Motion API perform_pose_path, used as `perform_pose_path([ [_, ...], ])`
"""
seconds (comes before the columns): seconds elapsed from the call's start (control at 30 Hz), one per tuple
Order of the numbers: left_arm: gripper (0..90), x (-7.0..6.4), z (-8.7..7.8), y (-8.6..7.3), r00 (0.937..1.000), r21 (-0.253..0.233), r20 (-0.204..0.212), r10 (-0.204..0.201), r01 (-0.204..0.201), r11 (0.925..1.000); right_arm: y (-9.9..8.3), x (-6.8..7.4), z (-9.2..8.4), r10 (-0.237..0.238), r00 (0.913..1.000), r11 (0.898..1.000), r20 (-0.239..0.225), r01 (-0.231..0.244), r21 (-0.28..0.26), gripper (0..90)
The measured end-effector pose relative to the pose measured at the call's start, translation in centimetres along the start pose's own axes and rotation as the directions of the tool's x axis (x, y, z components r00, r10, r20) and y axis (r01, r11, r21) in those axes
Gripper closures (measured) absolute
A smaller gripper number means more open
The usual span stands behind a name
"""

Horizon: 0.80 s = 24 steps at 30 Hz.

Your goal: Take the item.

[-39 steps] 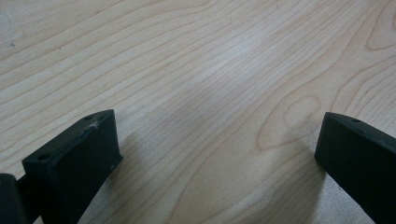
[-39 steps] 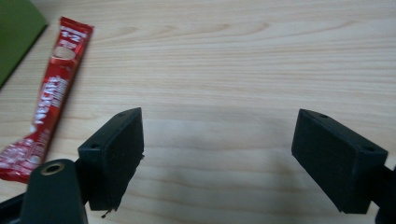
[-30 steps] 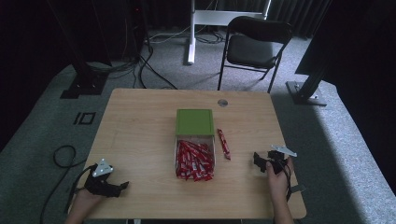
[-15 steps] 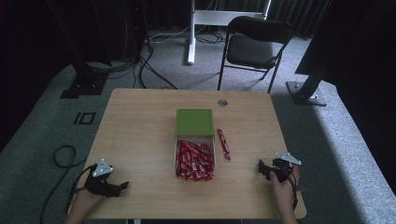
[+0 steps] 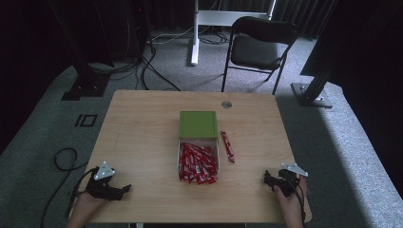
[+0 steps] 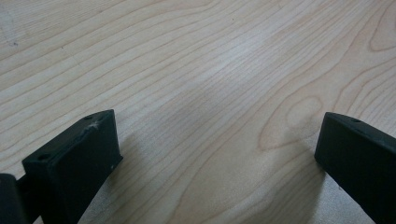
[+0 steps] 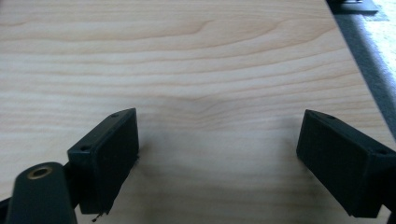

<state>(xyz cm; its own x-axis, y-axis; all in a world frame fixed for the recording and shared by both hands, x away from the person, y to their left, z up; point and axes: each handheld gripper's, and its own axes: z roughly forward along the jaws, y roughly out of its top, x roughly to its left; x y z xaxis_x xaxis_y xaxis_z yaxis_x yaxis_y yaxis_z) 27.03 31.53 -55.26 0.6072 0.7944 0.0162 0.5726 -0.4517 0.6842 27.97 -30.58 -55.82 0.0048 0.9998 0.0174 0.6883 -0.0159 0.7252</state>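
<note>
At counter (image 5: pixel 142 137) centre: clear box (image 5: pixel 198 161) full of red wrapped packets (image 5: pixel 197 164), its green lid (image 5: pixel 198 124) lying flat, touching the box's far edge. One loose red packet (image 5: pixel 228 146) on the wood just right of the box, apart from it. Small round metal grommet (image 5: pixel 226 104) near the far edge. Left tongs (image 5: pixel 124 188) low at the near-left corner, held in a hand, jaws wide apart, bare wood grain between them in the left gripper view (image 6: pixel 215 140). Right tongs (image 5: pixel 266 178) near the near-right corner, hand (image 5: pixel 288 202) behind, jaws also wide apart over bare wood (image 7: pixel 217 144). Both well away from the box. Black folding chair (image 5: pixel 261 47) on the grey carpet beyond the counter, cables (image 5: pixel 147 61) on the floor far left.
</note>
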Motion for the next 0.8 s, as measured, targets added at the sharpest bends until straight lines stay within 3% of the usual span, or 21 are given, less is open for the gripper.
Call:
perform_pose_path([
  [0.17,0.8,0.0,0.0,0.0,1.0,0.0,0.0,0.0,0.0,1.0,-0.28,0.08,-0.28,-0.021,0.9994,1.0,-0.026,0.021,-0.002,12.6],
  [0.8,0.7,0.0,0.0,0.0,1.0,0.0,0.0,0.0,0.0,1.0,-0.28,0.11,-0.26,-0.022,0.9994,1.0,-0.025,0.022,-0.001,12.4],
])
